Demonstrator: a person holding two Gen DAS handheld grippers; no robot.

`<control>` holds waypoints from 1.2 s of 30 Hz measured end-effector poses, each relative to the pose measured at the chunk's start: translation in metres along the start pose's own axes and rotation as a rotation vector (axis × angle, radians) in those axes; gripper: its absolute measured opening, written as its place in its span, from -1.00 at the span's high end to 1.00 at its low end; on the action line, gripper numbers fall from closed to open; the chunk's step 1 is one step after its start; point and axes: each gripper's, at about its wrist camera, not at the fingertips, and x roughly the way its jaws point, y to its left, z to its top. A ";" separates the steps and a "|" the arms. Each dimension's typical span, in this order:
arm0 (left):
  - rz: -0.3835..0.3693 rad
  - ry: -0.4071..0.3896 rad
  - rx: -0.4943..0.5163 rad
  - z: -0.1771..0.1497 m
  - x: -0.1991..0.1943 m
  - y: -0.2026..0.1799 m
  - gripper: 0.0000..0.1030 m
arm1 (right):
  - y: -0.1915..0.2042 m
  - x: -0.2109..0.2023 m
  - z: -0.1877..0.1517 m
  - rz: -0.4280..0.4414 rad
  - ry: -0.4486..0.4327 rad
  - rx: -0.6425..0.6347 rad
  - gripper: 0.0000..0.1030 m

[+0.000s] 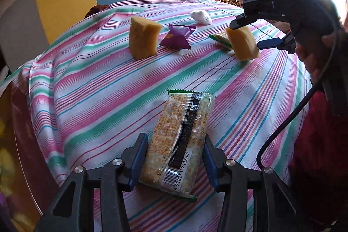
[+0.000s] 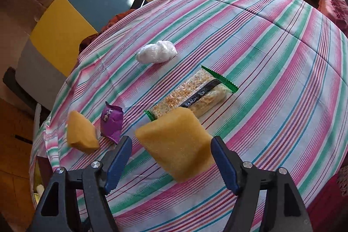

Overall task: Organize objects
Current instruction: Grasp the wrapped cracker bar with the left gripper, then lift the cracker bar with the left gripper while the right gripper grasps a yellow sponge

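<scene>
L gripper [image 1: 174, 163] clamps a cracker pack [image 1: 177, 140] near the table's near edge; R gripper [image 2: 171, 158], jaws wide, brackets a sponge [image 2: 176, 145] mid-table w/o contact: center pads, squeeze gently since it's soft.

Cloth over counter [image 2: 250, 40]: woven stripes, matt, lightly creased. Cracker pack [image 1: 177, 142]: clear glossy plastic film w/ crimped green ends. 2nd cracker pack [image 2: 195, 95]: same shiny film. Sponge blocks [image 1: 143, 37] [image 2: 176, 145]: yellow foam, matt, porous, rough-looking. Purple sachet [image 1: 177, 36]: foil-like, semi-gloss, crinkled. White wad [image 2: 156, 51]: wrapped in thin clear plastic, shiny. Left claw [image 1: 174, 162], right claw [image 2: 170, 163]: black matt plastic, blue pads, bright metal rivets.
</scene>
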 end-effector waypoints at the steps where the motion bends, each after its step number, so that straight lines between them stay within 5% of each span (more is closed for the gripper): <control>1: -0.003 0.001 -0.009 0.001 0.001 0.002 0.04 | 0.002 0.002 0.000 -0.021 0.004 -0.015 -0.48; 6: -0.005 -0.002 -0.043 0.003 0.007 0.006 0.03 | 0.003 0.008 -0.002 -0.091 0.017 -0.046 -0.48; 20: 0.001 -0.022 -0.065 0.002 0.009 0.007 0.02 | -0.014 0.009 -0.002 -0.108 0.031 -0.017 -0.47; 22: 0.008 -0.025 -0.063 0.002 0.010 0.007 0.02 | -0.015 0.006 -0.003 -0.127 0.009 -0.029 -0.12; 24: 0.018 -0.031 -0.056 0.001 0.009 0.005 0.03 | -0.013 0.005 -0.003 -0.133 0.008 -0.038 -0.01; 36: 0.012 -0.079 -0.146 -0.006 -0.022 0.016 0.06 | -0.004 -0.008 -0.009 -0.083 -0.024 -0.081 0.08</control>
